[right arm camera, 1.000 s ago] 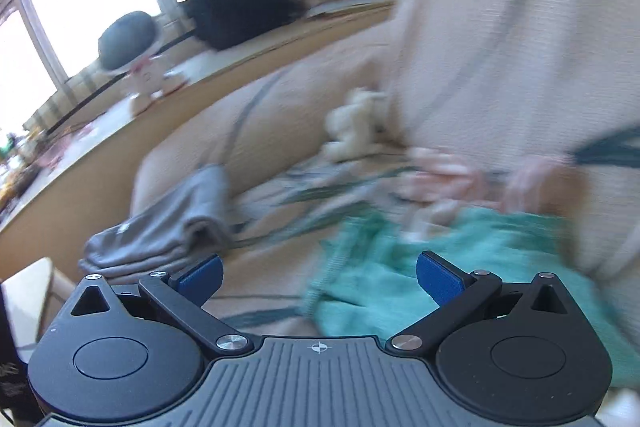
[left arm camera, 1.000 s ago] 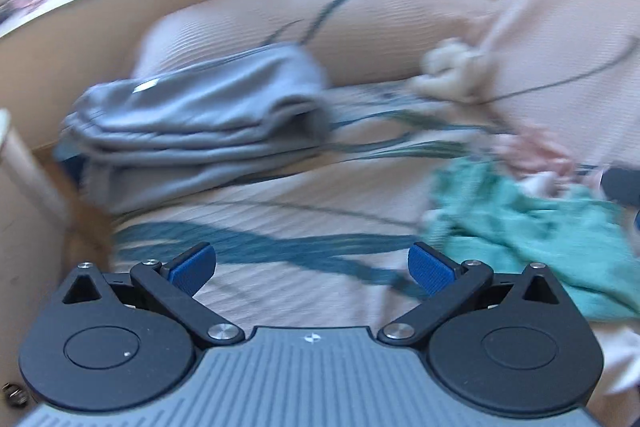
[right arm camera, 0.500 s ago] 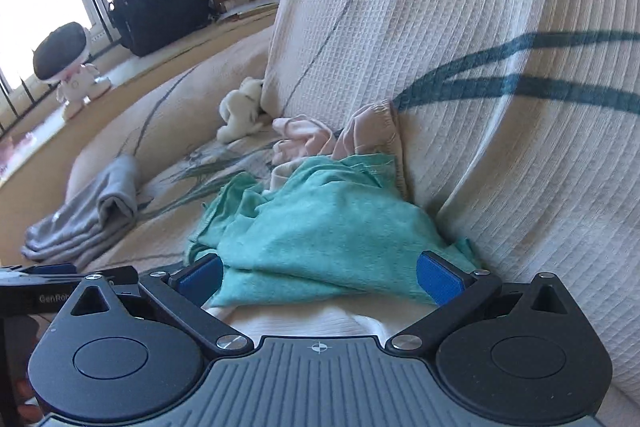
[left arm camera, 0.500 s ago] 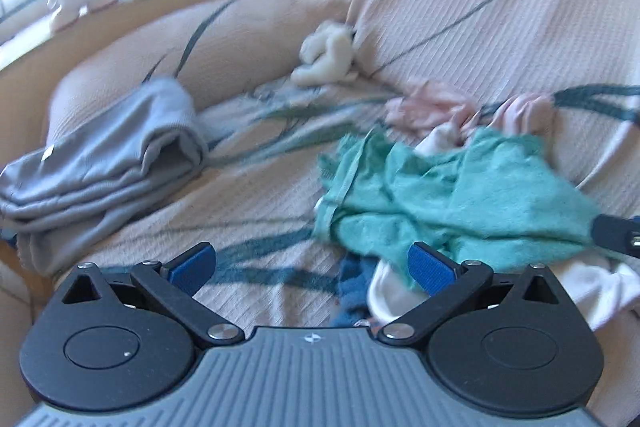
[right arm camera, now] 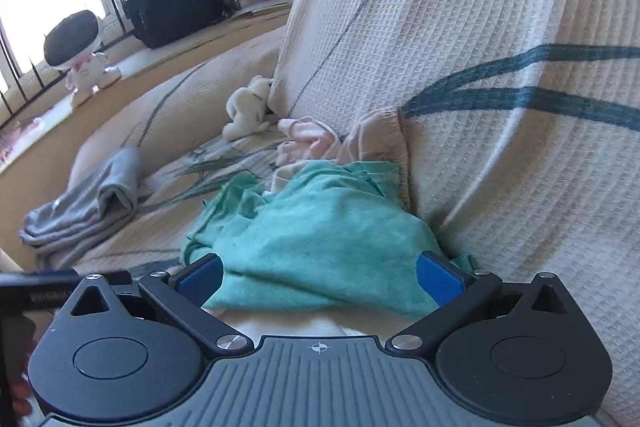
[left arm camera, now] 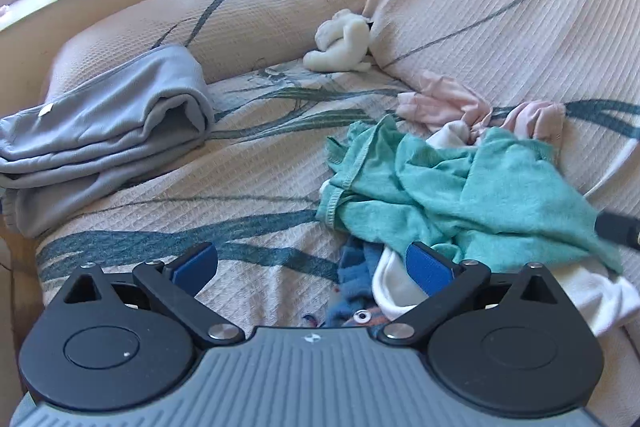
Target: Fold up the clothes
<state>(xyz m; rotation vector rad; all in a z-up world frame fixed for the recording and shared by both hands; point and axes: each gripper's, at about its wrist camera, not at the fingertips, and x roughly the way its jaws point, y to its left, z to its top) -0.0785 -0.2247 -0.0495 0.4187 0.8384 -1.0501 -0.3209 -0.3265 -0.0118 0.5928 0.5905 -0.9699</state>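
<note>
Both jaws of the left hand-held gripper [left arm camera: 312,265] and the right hand-held gripper [right arm camera: 320,277] are held wide apart and empty, probably for picking the teal garment [right arm camera: 320,227], which is heaped at 12 o'clock on the sofa [left arm camera: 260,163]. A folded grey garment [left arm camera: 100,123] is placed at 10 o'clock, apparently finished. No label can be read clearly.

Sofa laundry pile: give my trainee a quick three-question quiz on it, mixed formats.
1. True or false: the grey garment is already folded.
2. Which piece lies on top of the unfolded pile: A pink, B teal garment, C white?
3. Are the left gripper and right gripper open or shut?

Key: 1 true. 2 B. 3 Both open, holding nothing.
</note>
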